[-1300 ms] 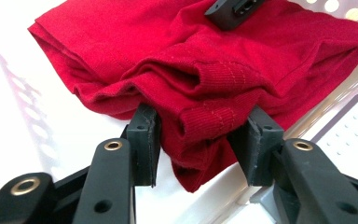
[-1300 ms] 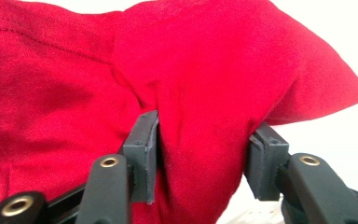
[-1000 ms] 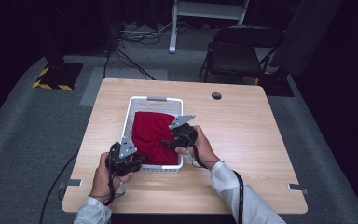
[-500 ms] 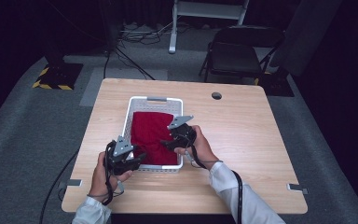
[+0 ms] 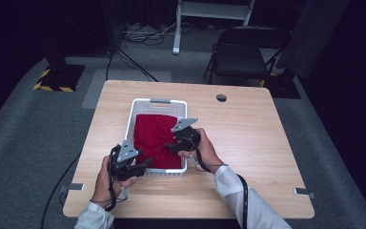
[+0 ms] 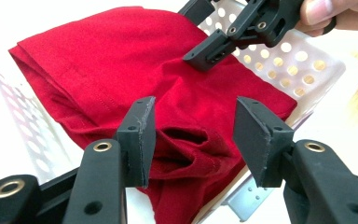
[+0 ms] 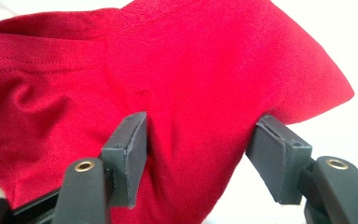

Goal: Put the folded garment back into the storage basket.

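Note:
A red cloth (image 5: pixel 152 133) lies crumpled in a white perforated basket (image 5: pixel 159 101) on the wooden table. My left gripper (image 5: pixel 145 164) is at the basket's near left corner. In the left gripper view its jaws (image 6: pixel 193 135) stand apart over a fold of the cloth (image 6: pixel 121 60), not pinching it. My right gripper (image 5: pixel 169 147) reaches into the basket from the near right and also shows as the right gripper (image 6: pixel 205 53) above the cloth. Its jaws (image 7: pixel 200 154) have just been opening and straddle a bulge of cloth (image 7: pixel 191 60), pads loose beside it.
The basket wall (image 6: pixel 298 60) rises right behind the cloth. A round cable hole (image 5: pixel 221 98) sits at the table's far right. A dark chair (image 5: pixel 240 57) and floor cables lie beyond the far edge. Bare tabletop (image 5: pixel 257 143) spreads to the right of the basket.

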`<state>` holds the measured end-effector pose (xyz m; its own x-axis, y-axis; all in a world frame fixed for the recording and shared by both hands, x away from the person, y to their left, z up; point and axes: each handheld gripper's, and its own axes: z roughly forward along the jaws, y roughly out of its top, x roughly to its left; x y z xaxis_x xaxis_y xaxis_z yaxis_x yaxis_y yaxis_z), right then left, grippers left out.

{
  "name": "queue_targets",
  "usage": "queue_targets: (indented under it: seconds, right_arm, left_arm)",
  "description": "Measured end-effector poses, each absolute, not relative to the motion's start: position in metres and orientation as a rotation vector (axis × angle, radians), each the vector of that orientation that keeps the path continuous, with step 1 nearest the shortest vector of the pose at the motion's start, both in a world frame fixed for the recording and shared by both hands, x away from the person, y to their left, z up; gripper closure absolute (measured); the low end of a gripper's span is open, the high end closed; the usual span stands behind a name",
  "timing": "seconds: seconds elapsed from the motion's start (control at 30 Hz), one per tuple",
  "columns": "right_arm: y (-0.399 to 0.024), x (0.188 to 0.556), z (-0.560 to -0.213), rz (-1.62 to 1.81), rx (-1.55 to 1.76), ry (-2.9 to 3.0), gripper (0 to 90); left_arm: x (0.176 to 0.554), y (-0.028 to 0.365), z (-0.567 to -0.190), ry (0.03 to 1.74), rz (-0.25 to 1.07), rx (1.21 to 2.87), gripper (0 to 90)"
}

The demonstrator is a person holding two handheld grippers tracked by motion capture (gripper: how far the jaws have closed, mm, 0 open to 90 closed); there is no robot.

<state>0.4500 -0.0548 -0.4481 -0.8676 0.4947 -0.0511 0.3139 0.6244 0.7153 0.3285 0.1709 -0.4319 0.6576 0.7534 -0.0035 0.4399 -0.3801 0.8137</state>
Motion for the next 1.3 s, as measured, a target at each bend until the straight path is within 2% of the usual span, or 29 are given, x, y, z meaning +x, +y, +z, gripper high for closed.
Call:
queue_targets:
  seconds: [0.63,0.93,1.13,1.17,1.3]
  right_arm:
    - [-0.058,0.449,-0.445,1.066,0.630,2.620,34.2]
    - [-0.057,0.446,-0.444,1.045,0.592,2.631,25.0]
    - [-0.054,0.442,-0.442,1.040,0.567,2.599,14.0]
    - [-0.053,0.442,-0.442,1.034,0.559,2.604,12.3]
    - [-0.051,0.440,-0.444,1.015,0.542,2.599,8.8]
  left_arm:
    - [0.312,0.147,-0.430,0.798,0.419,2.069,45.3]
    - [0.305,0.130,-0.430,0.741,0.412,2.104,39.4]
    - [0.302,0.122,-0.431,0.729,0.407,2.114,32.2]
    - [0.302,0.121,-0.431,0.728,0.409,2.120,27.5]
    - [0.300,0.114,-0.434,0.734,0.406,2.133,19.4]
